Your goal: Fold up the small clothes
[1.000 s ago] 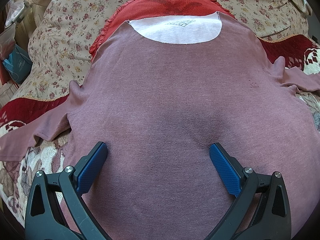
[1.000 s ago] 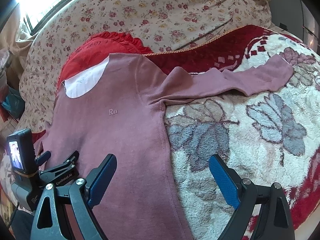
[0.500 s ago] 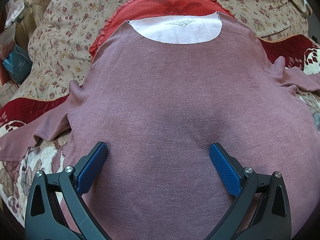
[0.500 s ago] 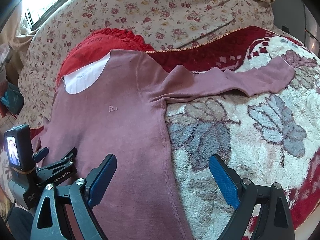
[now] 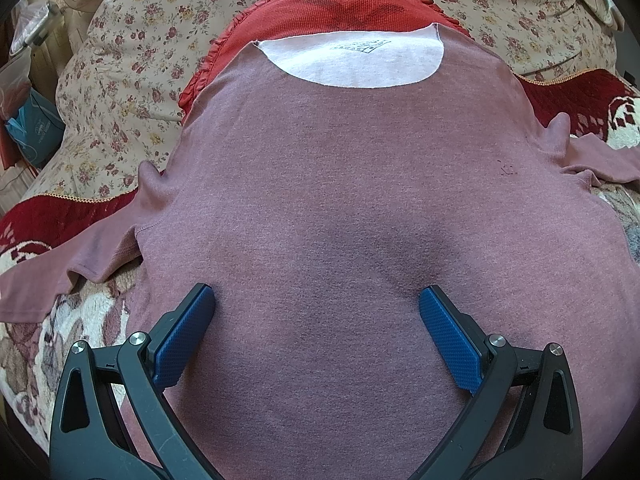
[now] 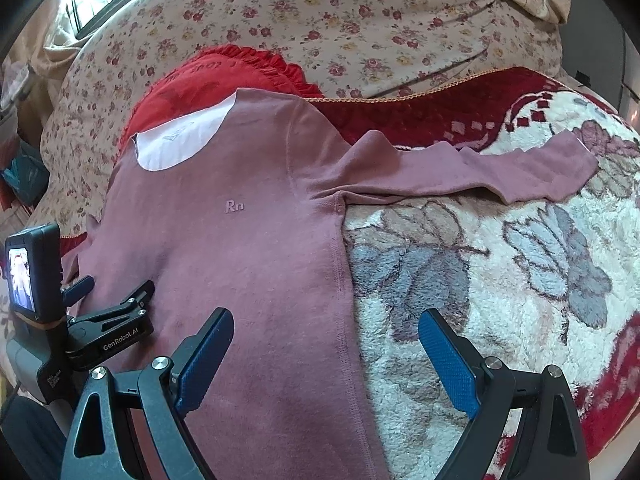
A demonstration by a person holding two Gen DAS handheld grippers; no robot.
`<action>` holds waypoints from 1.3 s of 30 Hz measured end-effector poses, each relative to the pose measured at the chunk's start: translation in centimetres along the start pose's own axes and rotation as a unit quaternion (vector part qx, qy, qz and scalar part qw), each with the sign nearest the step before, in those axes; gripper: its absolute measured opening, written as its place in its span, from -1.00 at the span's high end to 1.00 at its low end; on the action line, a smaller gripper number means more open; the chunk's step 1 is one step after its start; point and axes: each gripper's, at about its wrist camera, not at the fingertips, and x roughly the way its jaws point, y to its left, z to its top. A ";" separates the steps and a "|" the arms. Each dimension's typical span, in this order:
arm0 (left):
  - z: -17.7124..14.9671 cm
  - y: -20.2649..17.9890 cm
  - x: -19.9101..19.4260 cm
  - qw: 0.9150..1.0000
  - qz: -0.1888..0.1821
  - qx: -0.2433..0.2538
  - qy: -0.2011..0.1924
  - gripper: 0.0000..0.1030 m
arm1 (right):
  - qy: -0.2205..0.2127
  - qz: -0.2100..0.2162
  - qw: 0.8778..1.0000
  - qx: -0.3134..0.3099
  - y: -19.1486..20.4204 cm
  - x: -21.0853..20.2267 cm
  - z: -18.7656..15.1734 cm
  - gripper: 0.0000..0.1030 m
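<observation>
My left gripper (image 5: pixel 316 300) hangs wide open over the lower middle of the dusty-pink long-sleeved knit top (image 5: pixel 352 208), both blue pads above cloth and nipping nothing. My right gripper (image 6: pixel 326 322) is spread just as wide, straddling the top's right side seam: its left pad over the fabric, its right pad over the fleecy cream blanket with grey leaf and red patterning (image 6: pixel 500 280).

The top lies flat and face up on that blanket, hem towards me, its long axis running straight away to the white-lined neckline (image 5: pixel 352 60). Its right sleeve (image 6: pixel 480 172) stretches sideways across the blanket, beyond and to the right of my right gripper, so I judge that gripper the nearer one for folding it inward. The left sleeve (image 5: pixel 68 268) trails off to the left.

Farther off, the collar rests on a red frilled cushion (image 5: pixel 340 4), backed by floral cream bedding (image 6: pixel 360 20).
</observation>
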 end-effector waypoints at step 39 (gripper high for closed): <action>0.0 0.0 0.0 1.000 0.000 0.000 0.000 -0.99 | -0.005 0.001 1.000 0.000 0.2 -0.3 0.0 -0.80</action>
